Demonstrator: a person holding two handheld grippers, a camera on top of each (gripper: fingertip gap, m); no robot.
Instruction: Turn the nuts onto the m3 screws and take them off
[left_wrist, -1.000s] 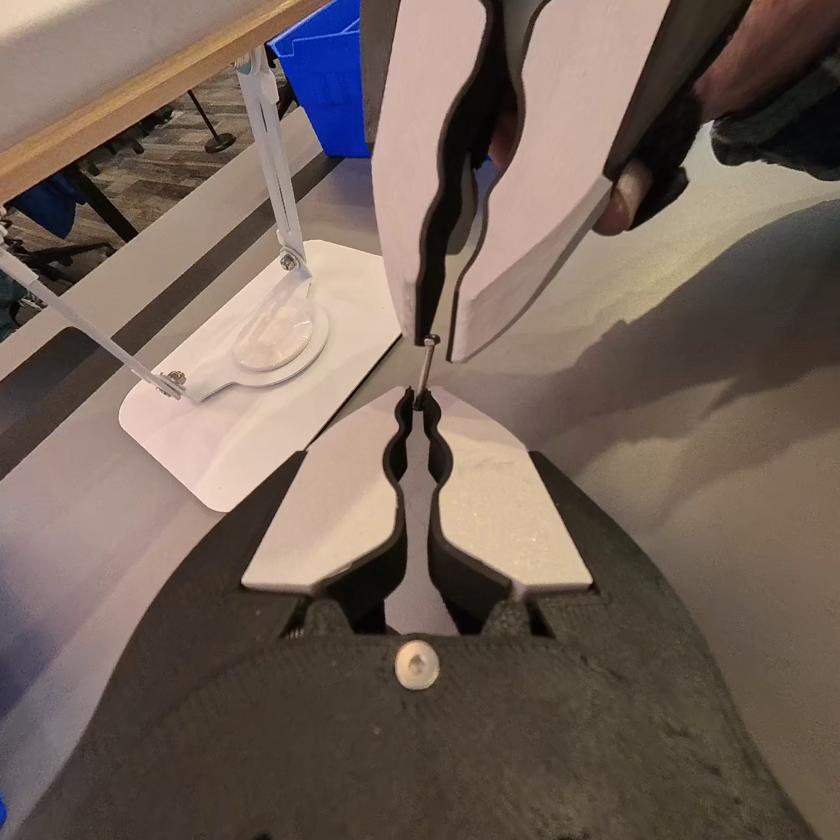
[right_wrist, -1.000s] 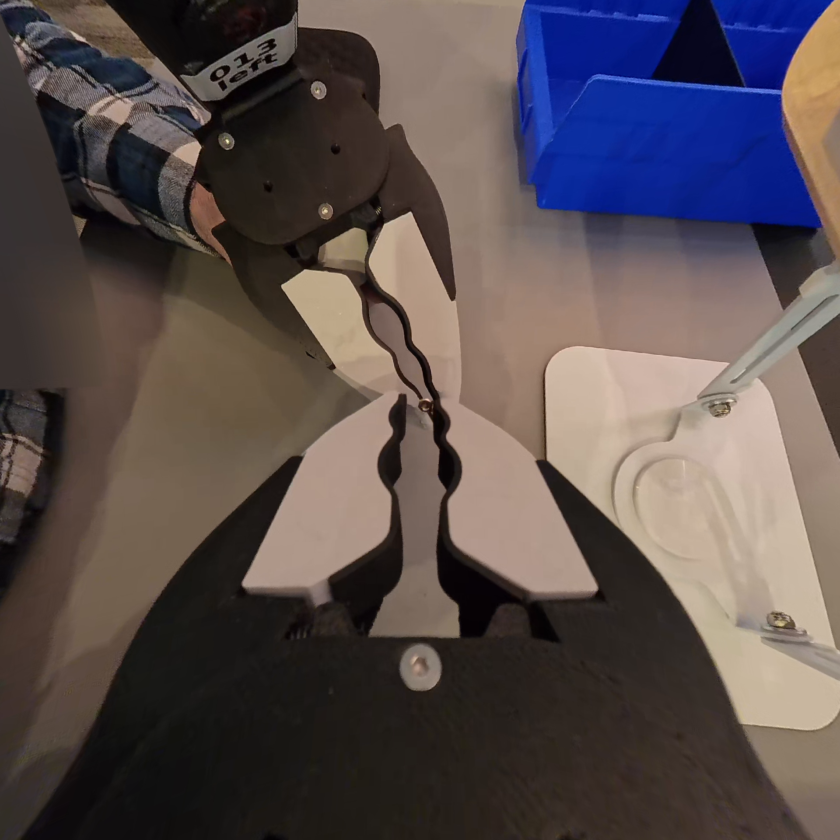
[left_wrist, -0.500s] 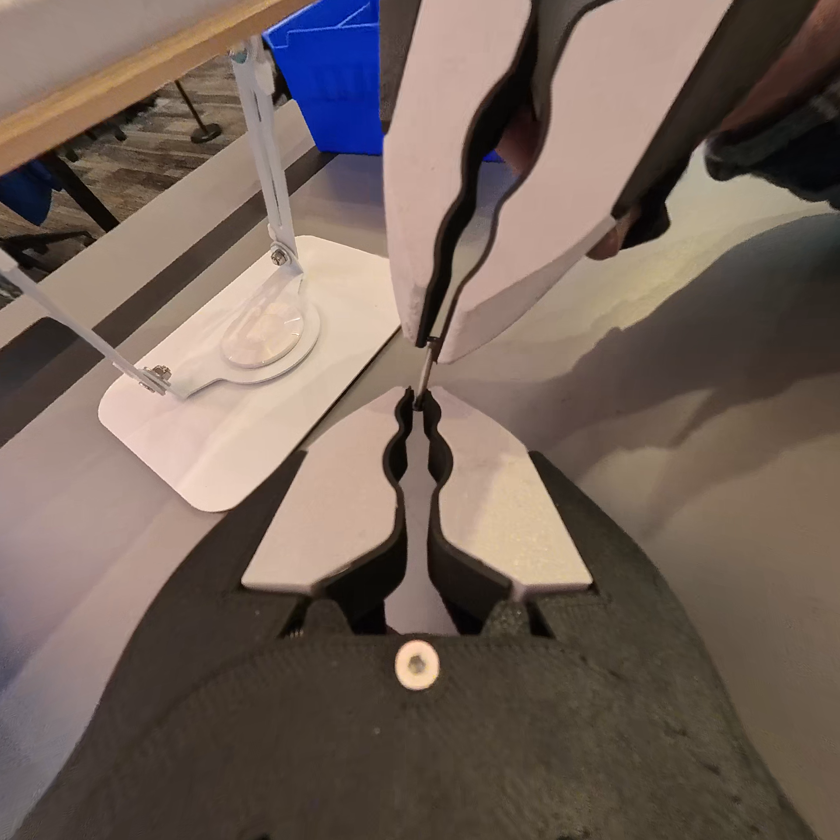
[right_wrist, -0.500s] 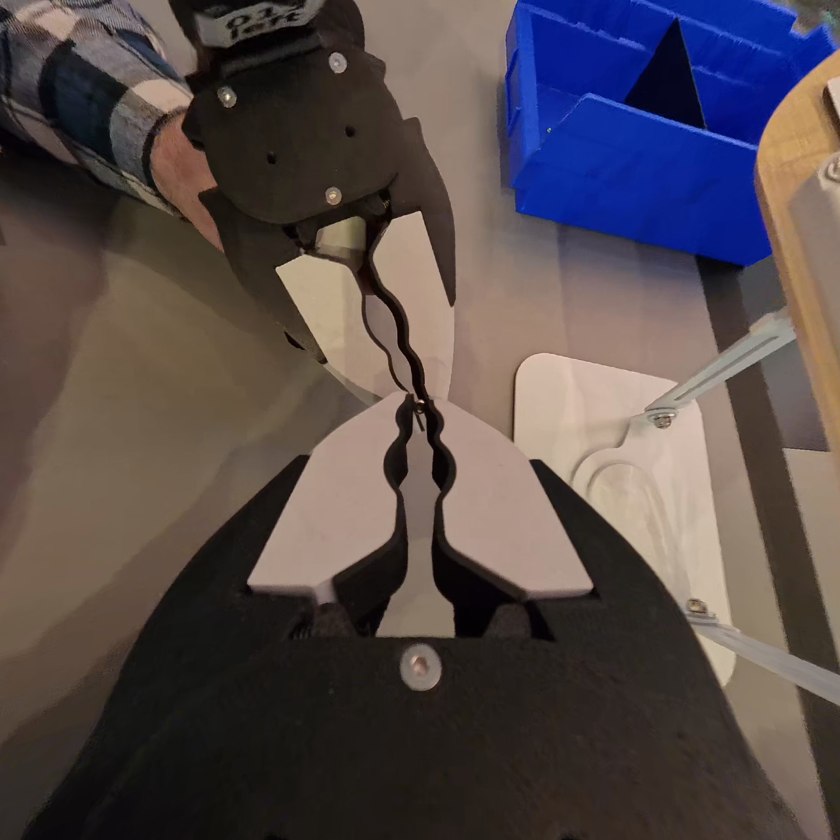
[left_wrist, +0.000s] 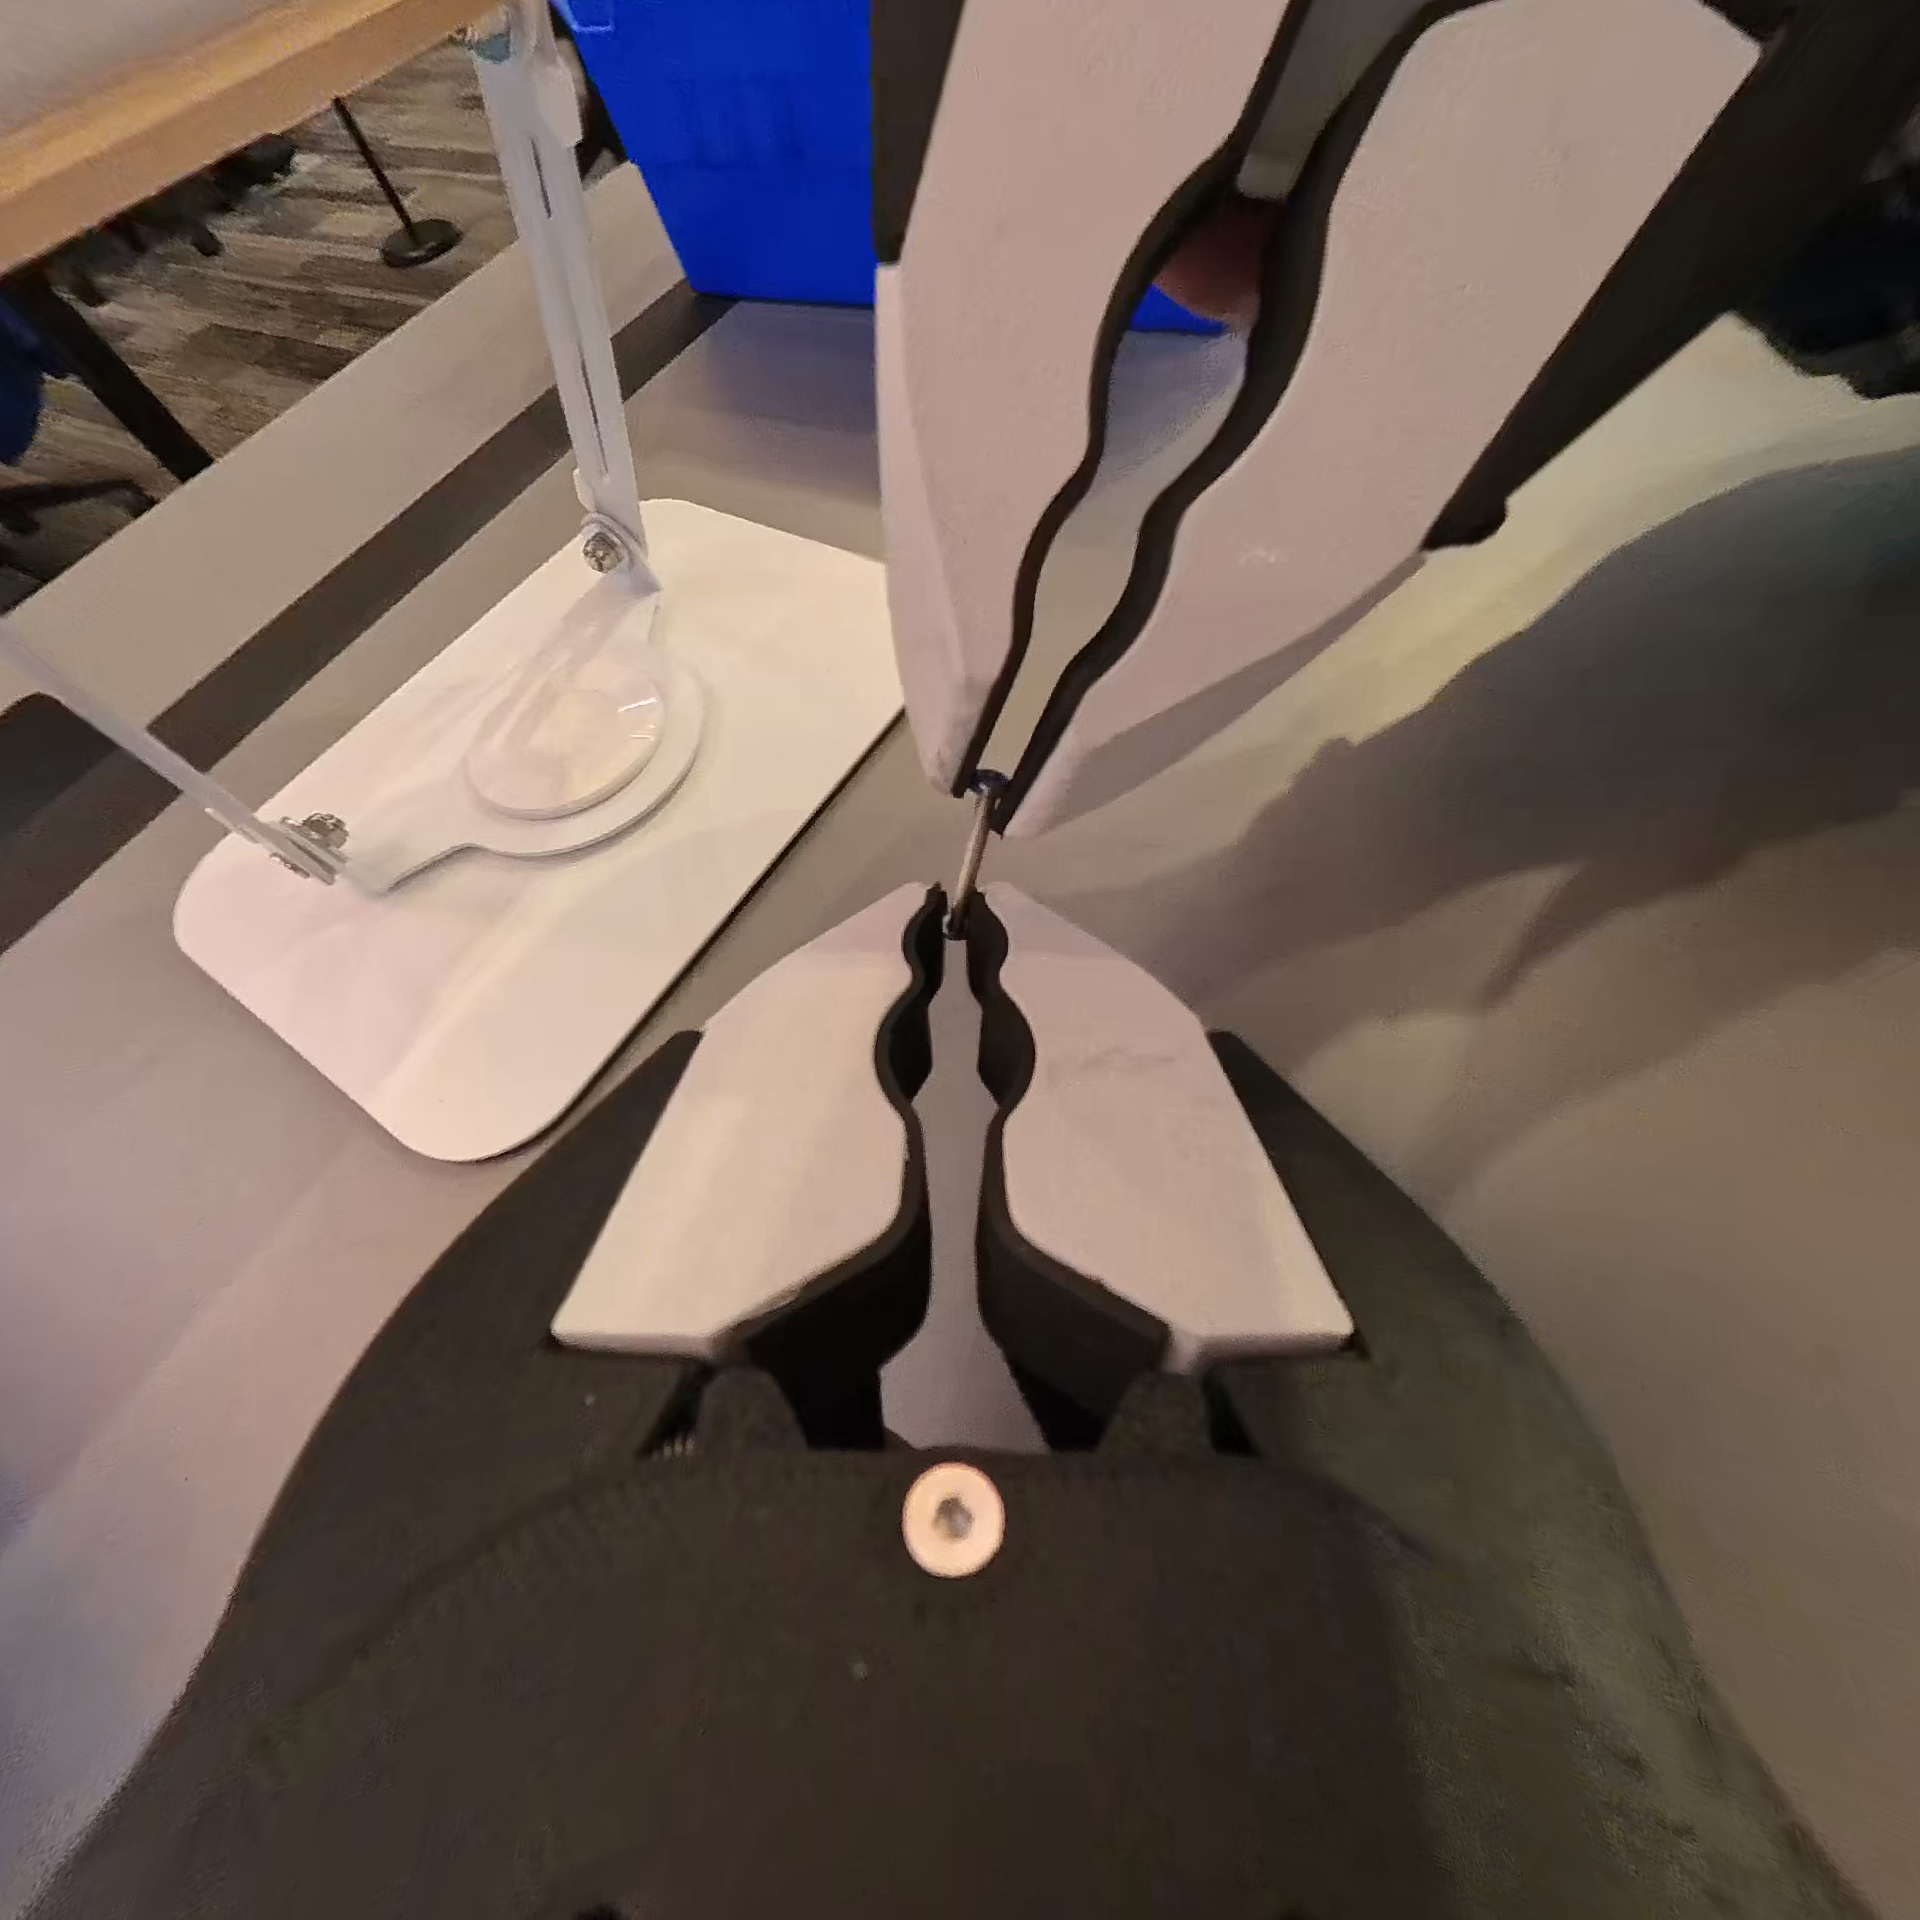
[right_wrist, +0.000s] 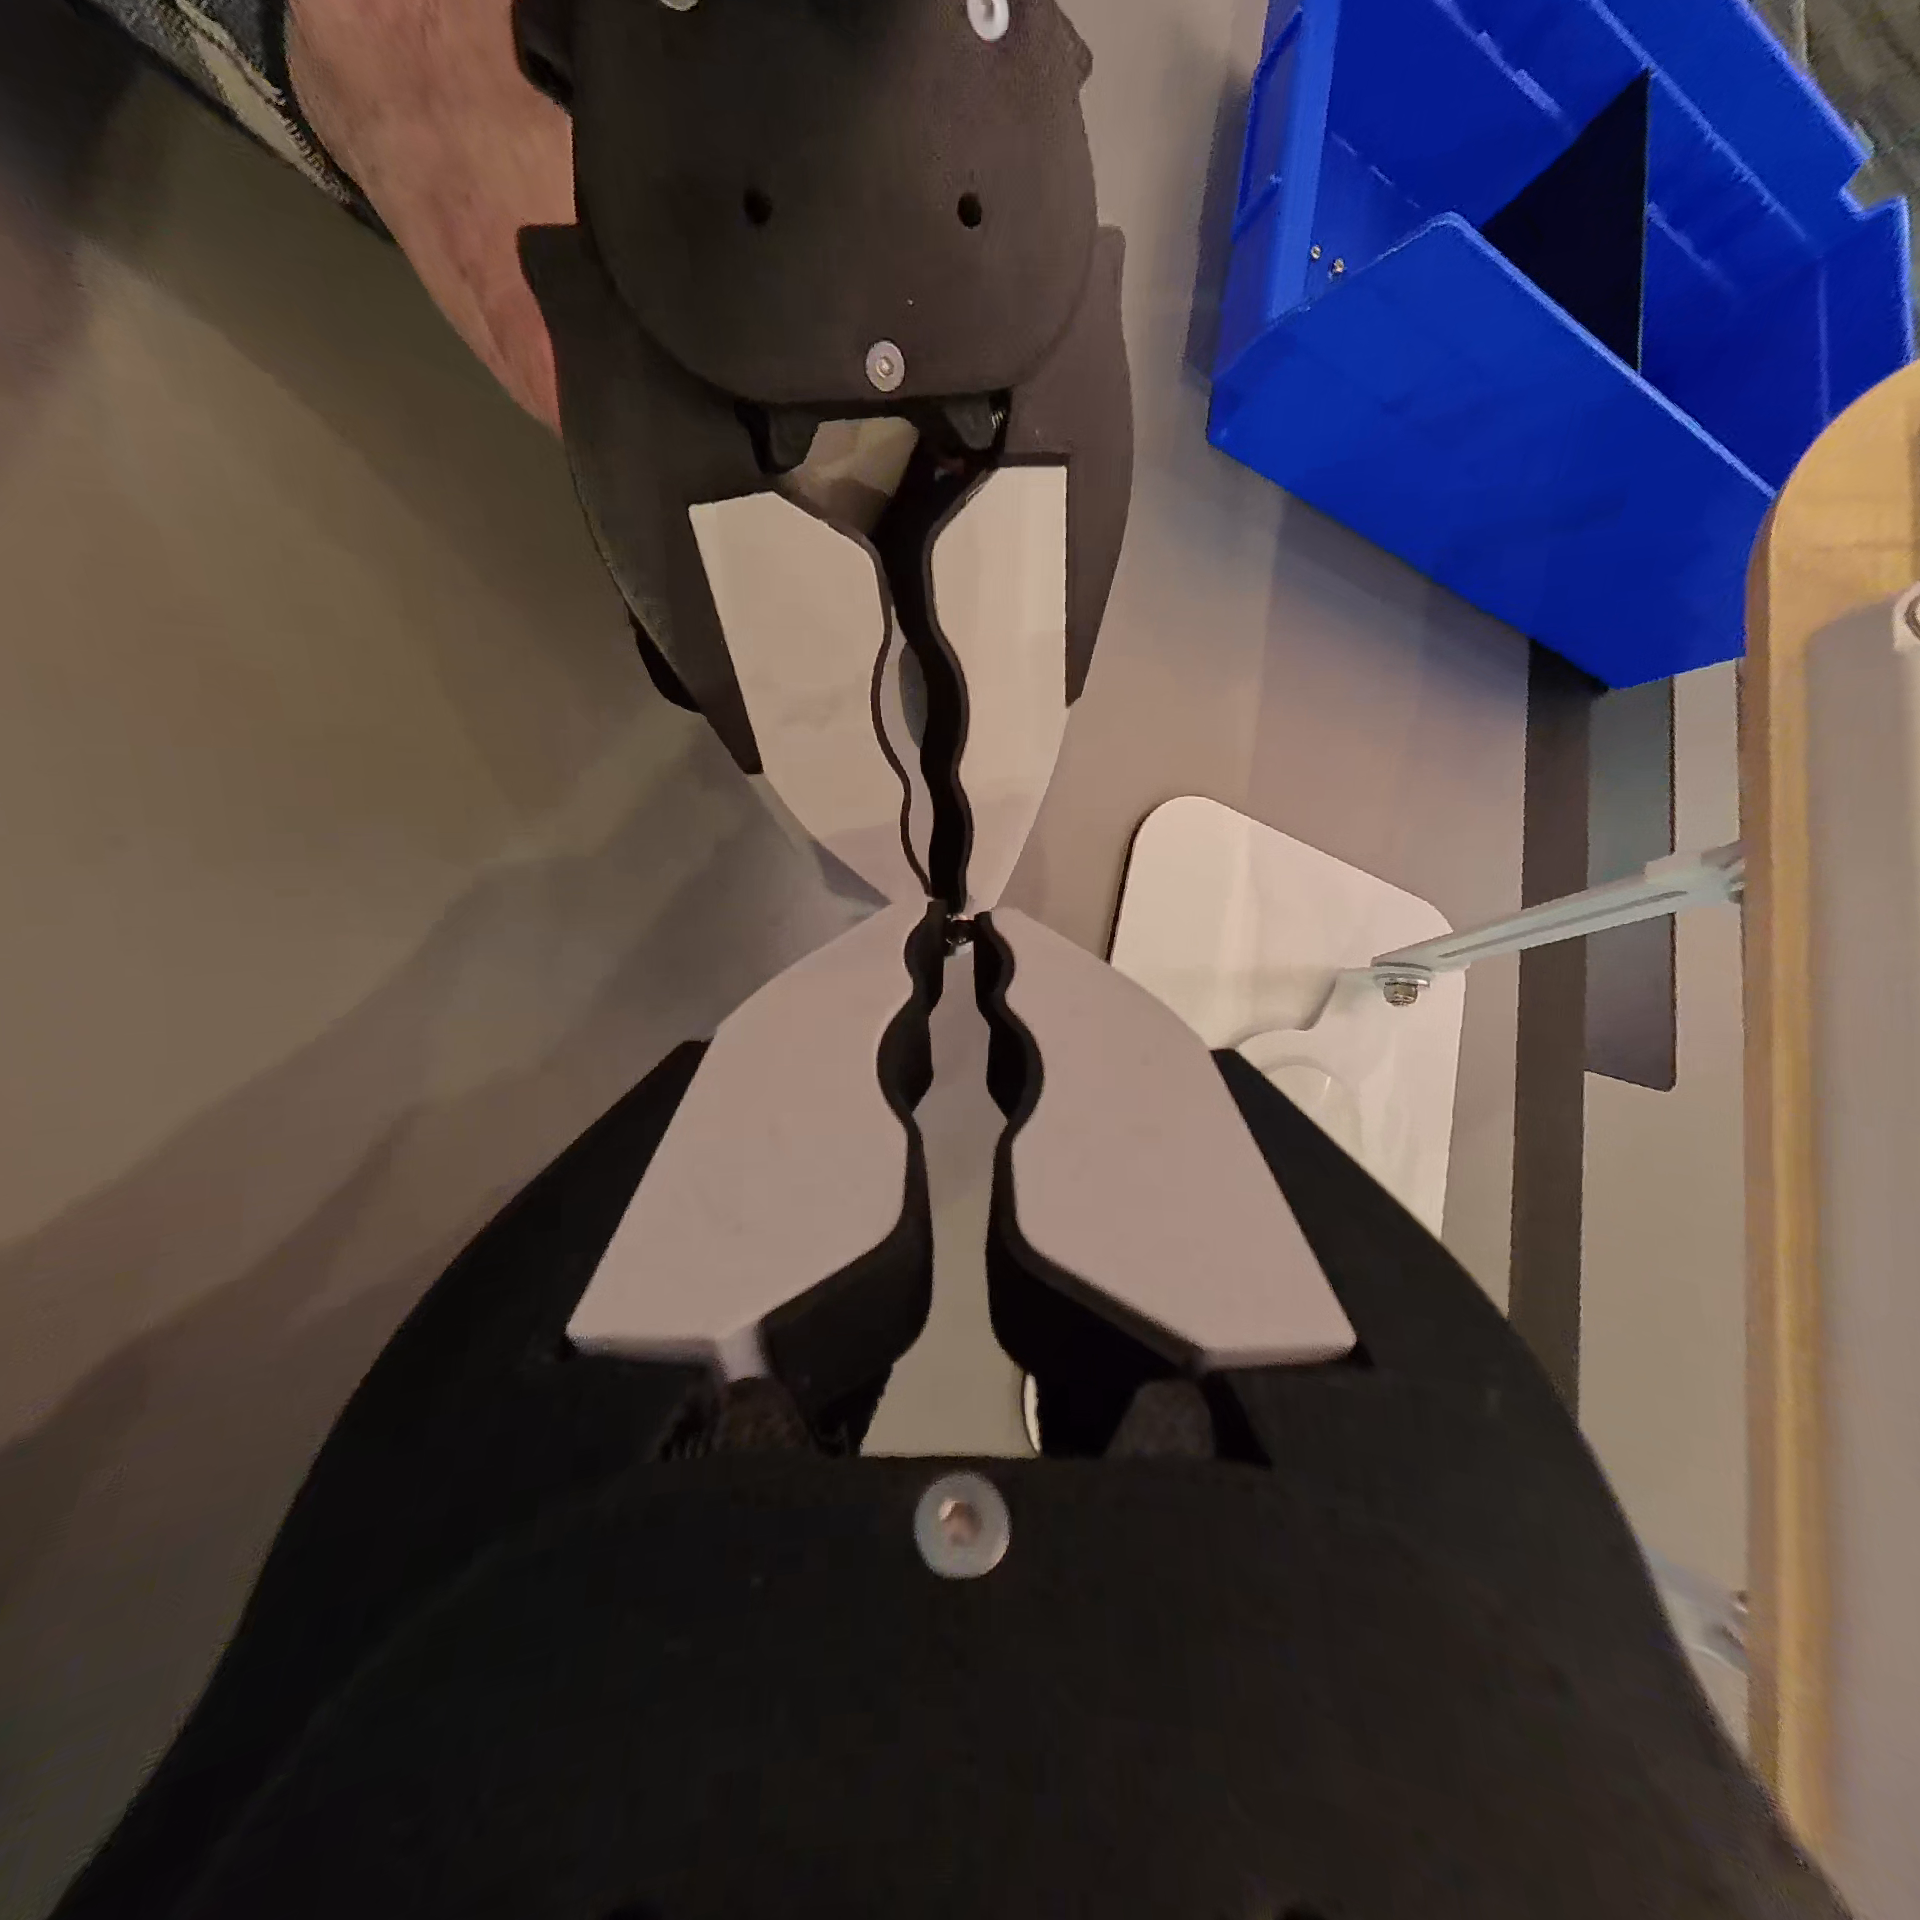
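Screw (left_wrist: 974, 850) bridges both tools: left tool (left_wrist: 953, 914) nips its tip, right tool (right_wrist: 958, 937) its head, aloft above table (left_wrist: 1558, 1143) w/ jaws narrow.

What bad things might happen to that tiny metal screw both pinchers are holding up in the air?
1. The screw is gripped only at the very tips of the left gripper and right gripper, so a small twist might flick it out.
2. It hangs above the grey table; if dropped, something so small may roll off and be hard to find.
3. Pulling the grippers apart unevenly might tilt it loose.
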